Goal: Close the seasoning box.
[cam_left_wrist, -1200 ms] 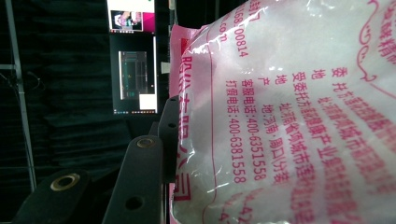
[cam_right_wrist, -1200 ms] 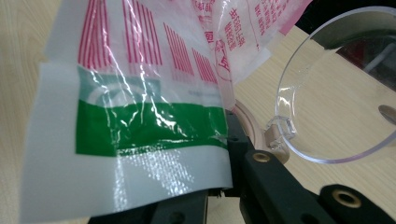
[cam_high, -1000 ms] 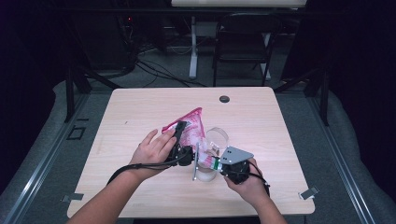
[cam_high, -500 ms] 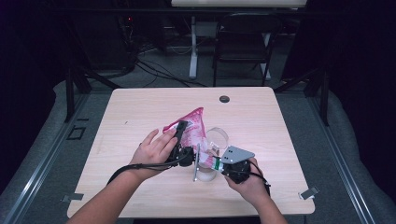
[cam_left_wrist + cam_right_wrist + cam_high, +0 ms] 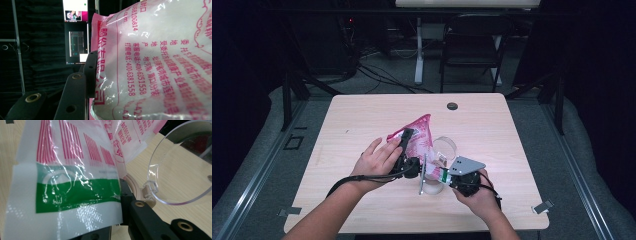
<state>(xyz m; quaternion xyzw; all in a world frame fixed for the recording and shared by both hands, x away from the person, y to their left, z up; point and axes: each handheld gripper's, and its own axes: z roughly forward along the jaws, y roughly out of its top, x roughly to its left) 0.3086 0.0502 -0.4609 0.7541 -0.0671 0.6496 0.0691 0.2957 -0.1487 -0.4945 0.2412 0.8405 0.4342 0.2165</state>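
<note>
nearest us, the right gripper [image 5: 443,176] has its jaws clamped on the bag's [image 5: 416,140] lower corner, beside the clear jar [image 5: 443,149] with its hinged lid open. our left gripper [image 5: 406,145] pinches the bag's side edge higher up. the bag slants up and away over the desk [image 5: 362,115], its mouth toward the jar, we judge.

The pink-and-white bag [image 5: 160,62] carries pink Chinese print turned sideways across the middle of the left gripper view; one line gives a phone number, "400-6351558". Near the top centre, part of a number reads "68100814", with ".com" beside it. In the right gripper view the bag [image 5: 67,182] shows pink stripes and unreadable characters at the top.
</note>
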